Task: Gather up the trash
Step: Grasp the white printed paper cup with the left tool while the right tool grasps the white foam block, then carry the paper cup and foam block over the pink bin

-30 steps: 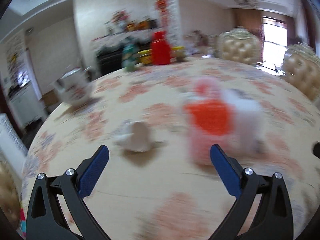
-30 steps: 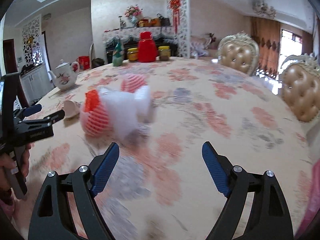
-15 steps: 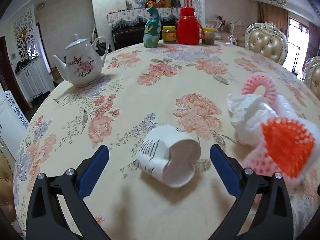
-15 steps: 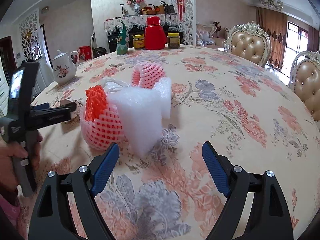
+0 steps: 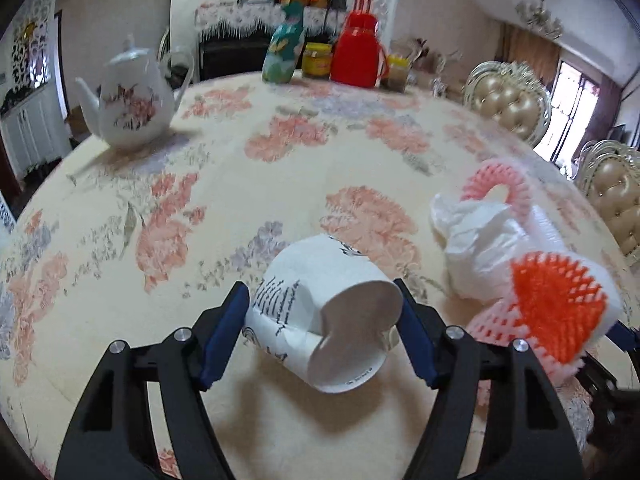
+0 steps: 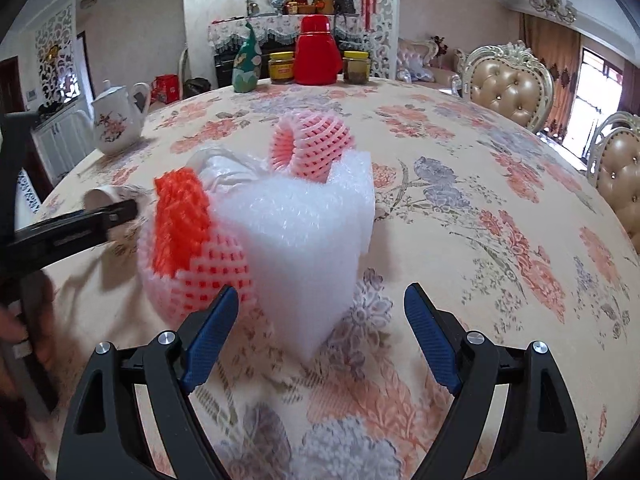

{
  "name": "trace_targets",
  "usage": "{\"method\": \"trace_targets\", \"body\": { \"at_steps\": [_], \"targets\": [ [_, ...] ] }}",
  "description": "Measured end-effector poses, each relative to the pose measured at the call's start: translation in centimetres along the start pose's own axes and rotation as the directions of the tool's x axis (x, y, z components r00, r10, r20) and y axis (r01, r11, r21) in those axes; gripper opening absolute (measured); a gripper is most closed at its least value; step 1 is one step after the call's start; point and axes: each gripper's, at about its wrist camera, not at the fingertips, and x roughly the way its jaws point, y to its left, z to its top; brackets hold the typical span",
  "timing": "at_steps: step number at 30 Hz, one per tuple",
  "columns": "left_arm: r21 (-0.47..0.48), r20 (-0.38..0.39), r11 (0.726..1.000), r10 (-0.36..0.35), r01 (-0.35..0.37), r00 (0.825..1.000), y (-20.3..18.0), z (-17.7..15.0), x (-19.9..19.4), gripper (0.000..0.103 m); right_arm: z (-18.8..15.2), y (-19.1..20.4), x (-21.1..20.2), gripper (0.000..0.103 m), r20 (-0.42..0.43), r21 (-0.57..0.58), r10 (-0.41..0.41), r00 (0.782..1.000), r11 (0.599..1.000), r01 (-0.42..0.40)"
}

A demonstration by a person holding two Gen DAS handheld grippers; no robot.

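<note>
Barely begun — left gripper (image 5: 322,330) pinching crushed white paper cup (image 5: 326,314) near table edge; right gripper (image 6: 320,334) spread open just short of white foam block (image 6: 308,240) and red-pink netting (image 6: 192,248) — uncollected

Matt paper cup (image 5: 332,304) (glossy teapot (image 5: 130,106))

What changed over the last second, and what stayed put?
The left tongs advanced and closed around the paper cup, pads at its sides. The right tongs edged toward the foam pile, open, holding nothing. Teapot and red jug stayed.
</note>
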Motion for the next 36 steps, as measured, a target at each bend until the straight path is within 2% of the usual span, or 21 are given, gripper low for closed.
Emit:
{"method": "trace_targets", "body": {
  "at_steps": [2,7,15,18,20,27,34,36],
  "targets": [
    [0.013,0.029,1.0,0.01,-0.011,1.0,-0.2,0.1,-0.4,0.069,0.1,0.2,0.4,0.078,-0.013,0.005,-0.004,1.0,1.0,0.004],
    [0.018,0.066,1.0,0.008,-0.009,0.998,-0.3,0.5,-1.1,0.069,0.2,0.1,0.9,0.06,-0.036,0.018,-0.017,0.999,1.0,0.018],
    [-0.004,0.091,1.0,0.014,-0.013,0.996,0.2,0.6,-1.6,0.069,0.2,-0.6,1.8,0.057,-0.079,0.051,-0.013,0.997,0.999,0.017],
    [0.002,0.109,1.0,0.018,-0.019,0.994,0.1,0.6,-1.9,0.07,0.2,-0.6,2.0,0.047,-0.086,0.05,-0.007,0.996,0.999,0.011],
    [0.01,0.123,1.0,0.017,-0.019,0.992,0.0,0.6,-2.1,0.07,0.2,-0.4,2.0,0.035,-0.085,0.043,-0.007,0.996,0.999,0.011],
    [0.009,0.177,1.0,0.007,-0.009,0.984,0.1,0.7,-2.6,0.07,0.1,0.4,0.4,0.034,0.0,-0.001,-0.008,1.0,1.0,0.008],
    [0.005,0.266,1.0,0.006,-0.008,0.964,0.4,0.5,-3.8,0.07,0.1,-0.4,-0.1,0.034,0.027,0.039,-0.017,0.999,0.999,0.016],
    [0.005,0.258,1.0,0.018,-0.02,0.966,0.3,0.6,-3.7,0.07,0.2,-0.5,-0.2,0.034,0.032,0.044,-0.024,0.999,0.999,0.023]
  ]
}}
